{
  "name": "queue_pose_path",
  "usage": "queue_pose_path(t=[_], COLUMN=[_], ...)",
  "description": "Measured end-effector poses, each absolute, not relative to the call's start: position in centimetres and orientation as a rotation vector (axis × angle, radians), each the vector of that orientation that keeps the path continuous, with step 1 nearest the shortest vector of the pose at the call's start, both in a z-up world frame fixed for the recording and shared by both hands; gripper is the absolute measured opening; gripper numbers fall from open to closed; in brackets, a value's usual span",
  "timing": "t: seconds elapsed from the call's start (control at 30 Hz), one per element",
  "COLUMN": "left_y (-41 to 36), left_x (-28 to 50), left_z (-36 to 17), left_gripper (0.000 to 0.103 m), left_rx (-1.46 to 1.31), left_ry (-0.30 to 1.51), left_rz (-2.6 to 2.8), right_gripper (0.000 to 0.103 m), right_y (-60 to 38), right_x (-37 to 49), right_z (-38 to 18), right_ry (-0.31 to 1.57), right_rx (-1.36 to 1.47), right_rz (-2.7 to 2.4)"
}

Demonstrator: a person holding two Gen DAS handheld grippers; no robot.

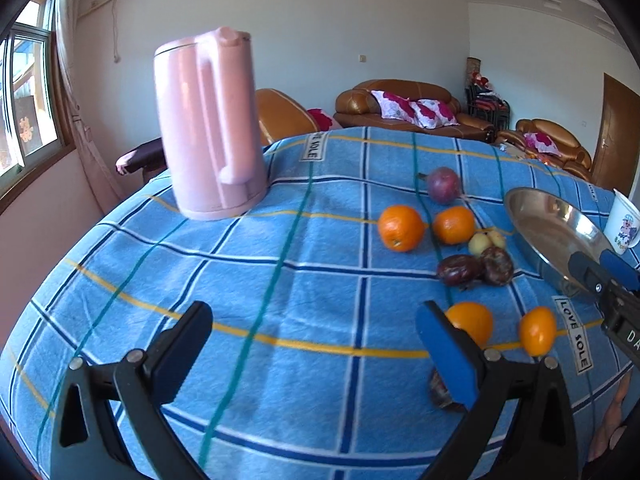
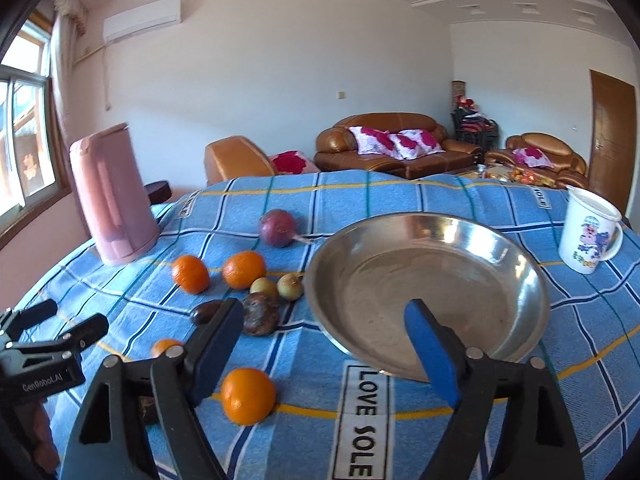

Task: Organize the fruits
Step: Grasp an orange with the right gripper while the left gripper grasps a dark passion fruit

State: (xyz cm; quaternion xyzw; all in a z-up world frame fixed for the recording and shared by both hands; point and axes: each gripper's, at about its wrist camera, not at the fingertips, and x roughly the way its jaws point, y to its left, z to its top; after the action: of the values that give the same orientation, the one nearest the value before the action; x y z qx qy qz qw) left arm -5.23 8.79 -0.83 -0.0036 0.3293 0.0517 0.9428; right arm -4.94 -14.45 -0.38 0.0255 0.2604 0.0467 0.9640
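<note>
Holding the right gripper partly spread and empty above the near rim of the steel dish. Keeping the left gripper spread wide, also empty, well to the left of the dish over the blue checked cloth.

Leaving the dish bare and every fruit outside it:
- nearest orange just off the dish's near-left rim
- second orange farther left of that rim
- two more oranges and two small yellow-green fruits left of the dish
- two dark wrinkled fruits just beside its left rim
- a purple round fruit beyond its far-left edge
- one more dark fruit peeking out behind the left gripper's blue pad, well left of the dish

Probably risking a knock on the dish rim by dropping the right gripper while this close above it, tipping or skidding the shallow metal. Risking a rolling orange too: nudging round fruit with one pad before closing, and sending it toward the table's near edge. Likely crowding both grippers around the near oranges and clashing fingers. Possibly squashing the soft wrinkled fruits by closing too hard, or catching two touching fruits at once.
</note>
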Motion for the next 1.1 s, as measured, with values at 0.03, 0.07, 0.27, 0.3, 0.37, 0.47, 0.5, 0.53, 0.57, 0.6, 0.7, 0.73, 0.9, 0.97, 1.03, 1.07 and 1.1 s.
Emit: queue_pose_path(t=[0.03,0.07,0.27,0.3,0.37,0.47,0.5,0.53,0.57,0.6,0.7,0.73,0.9,0.97,1.03,1.07,1.1], left_y=[9.4,9.9,7.9,7.0,5.2,3.2,2.8,2.4,2.1,1.8,1.4,1.3,0.8,0.6,0.4,0.3,0.1], left_x=[-5.6,-5.9,-7.0,-7.0,-7.1,-7.4,-7.5,-7.5,-7.5,-7.3,-6.8,-6.5,-5.2,-5.1,-4.9,-4.8,-4.8], left_z=[-0.9,-0.9,-2.0,-2.2,-2.4,-2.9,-3.0,-3.1,-3.1,-3.2,-3.5,-3.6,-4.5,-4.8,-4.9,-4.8,-4.8], left_gripper=[0.103,0.103,0.097,0.096,0.096,0.096,0.096,0.096,0.096,0.096,0.096,0.096,0.076,0.075,0.071,0.066,0.059], left_rx=[-0.017,-0.031,-0.058,-0.040,0.004,0.076,0.091,0.101,0.107,0.113,0.131,0.130,0.116,0.095,0.093,0.093,0.095], left_ry=[0.679,0.690,0.792,0.800,0.808,0.833,0.837,0.840,0.845,0.850,0.860,0.866,0.914,0.913,0.907,0.905,0.902], left_rz=[0.096,0.082,-0.102,-0.130,-0.162,-0.199,-0.202,-0.205,-0.209,-0.213,-0.198,-0.196,-0.194,-0.201,-0.200,-0.205,-0.212], right_gripper=[0.072,0.072,0.068,0.068,0.065,0.056,0.056,0.054,0.048,0.044,0.039,0.039,0.039,0.039,0.039,0.039,0.039], right_y=[-13.8,-13.3,-11.3,-11.1,-10.7,-10.6,-10.7,-10.9,-11.0,-11.2,-11.3,-11.4,-12.4,-12.8,-13.1,-13.3,-13.3], right_x=[-4.9,-5.0,-4.3,-4.2,-4.1,-3.8,-3.6,-3.4,-3.3,-3.2,-3.2,-3.2,-4.3,-4.9,-5.2,-5.2,-5.2], right_z=[-0.5,-0.6,-1.9,-2.2,-2.7,-3.6,-3.9,-4.0,-4.2,-4.3,-4.4,-4.3,-3.1,-2.5,-2.2,-2.1,-2.0], right_ry=[0.539,0.546,0.692,0.710,0.749,0.816,0.837,0.857,0.871,0.880,0.881,0.879,0.782,0.739,0.709,0.703,0.701], right_rx=[0.034,0.024,0.000,-0.012,-0.052,-0.083,-0.085,-0.079,-0.072,-0.065,-0.056,-0.051,0.003,0.021,0.038,0.045,0.051], right_rz=[0.130,0.165,0.285,0.292,0.277,0.254,0.245,0.243,0.244,0.248,0.256,0.258,0.254,0.251,0.250,0.247,0.246])
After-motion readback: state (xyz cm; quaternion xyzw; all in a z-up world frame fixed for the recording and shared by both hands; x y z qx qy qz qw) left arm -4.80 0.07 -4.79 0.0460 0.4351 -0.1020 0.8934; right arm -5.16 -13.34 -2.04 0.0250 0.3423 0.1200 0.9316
